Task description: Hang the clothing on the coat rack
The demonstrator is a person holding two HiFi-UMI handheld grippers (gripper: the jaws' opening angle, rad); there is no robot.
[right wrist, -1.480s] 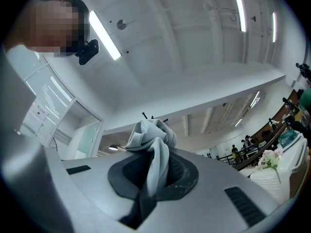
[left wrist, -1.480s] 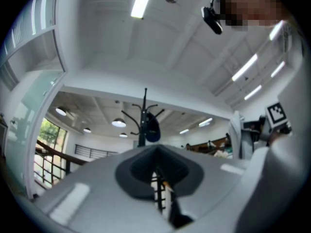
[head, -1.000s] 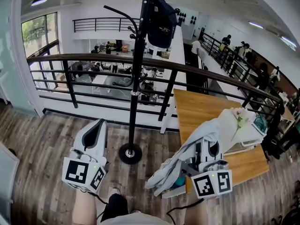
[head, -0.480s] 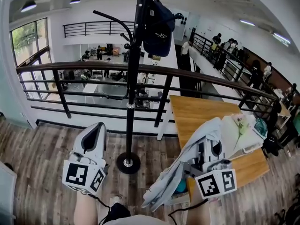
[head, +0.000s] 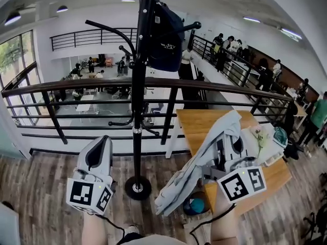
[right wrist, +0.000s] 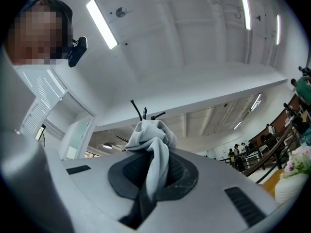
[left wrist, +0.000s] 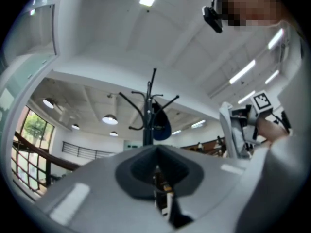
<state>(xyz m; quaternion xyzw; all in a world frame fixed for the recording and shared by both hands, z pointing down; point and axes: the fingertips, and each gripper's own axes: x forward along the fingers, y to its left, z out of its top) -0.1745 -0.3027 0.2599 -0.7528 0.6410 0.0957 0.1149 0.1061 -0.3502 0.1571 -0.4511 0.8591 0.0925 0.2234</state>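
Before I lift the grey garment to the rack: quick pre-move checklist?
1. Grip on grey garment: ok. The right gripper has its fingers shut on a fold.
2. Left gripper spare: ok. Fingers together, nothing between them.
3. Free hook on coat rack: ok. The upper left arm is bare; a dark bag hangs right of the pole.
4. Rack upright: ok. Its base sits flat on the floor.
5. Garment's hanging end clear of table: cannot tell.
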